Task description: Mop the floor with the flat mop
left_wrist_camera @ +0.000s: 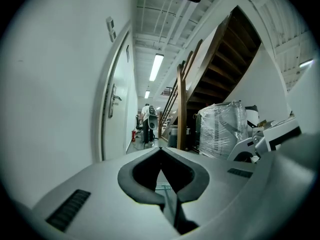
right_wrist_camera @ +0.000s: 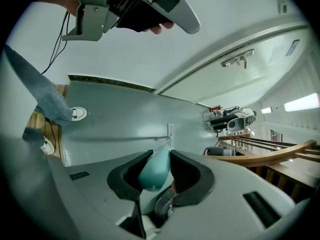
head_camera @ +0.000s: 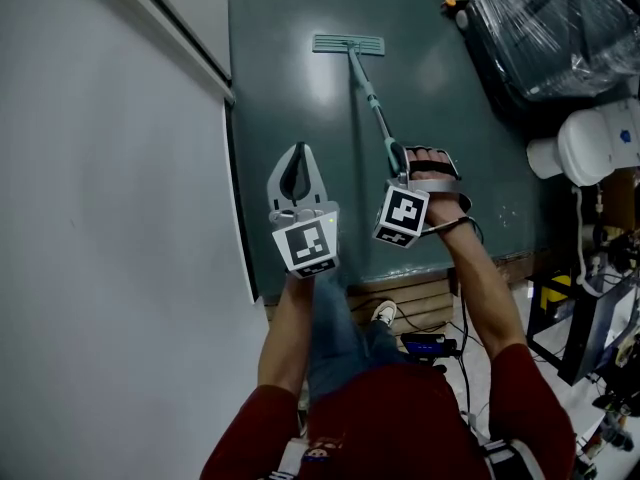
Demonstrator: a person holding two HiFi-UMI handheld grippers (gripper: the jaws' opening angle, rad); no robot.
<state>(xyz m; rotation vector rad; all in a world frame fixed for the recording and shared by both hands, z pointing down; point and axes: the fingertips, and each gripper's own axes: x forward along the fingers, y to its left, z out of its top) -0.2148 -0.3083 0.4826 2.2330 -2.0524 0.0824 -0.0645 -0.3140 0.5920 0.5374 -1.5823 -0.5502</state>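
In the head view, my left gripper (head_camera: 297, 173) hangs over the green floor (head_camera: 290, 78), fingers closed tip to tip around nothing. My right gripper (head_camera: 399, 164) pinches the top end of the flat mop (head_camera: 349, 45), whose head lies flat on the floor well ahead.

In the left gripper view, my pads (left_wrist_camera: 135, 181) meet at their tips, empty.

In the right gripper view, my pads (right_wrist_camera: 188, 176) squeeze the teal handle grip (right_wrist_camera: 154, 168), and the pole runs down to the mop head (right_wrist_camera: 170, 130) on the floor.
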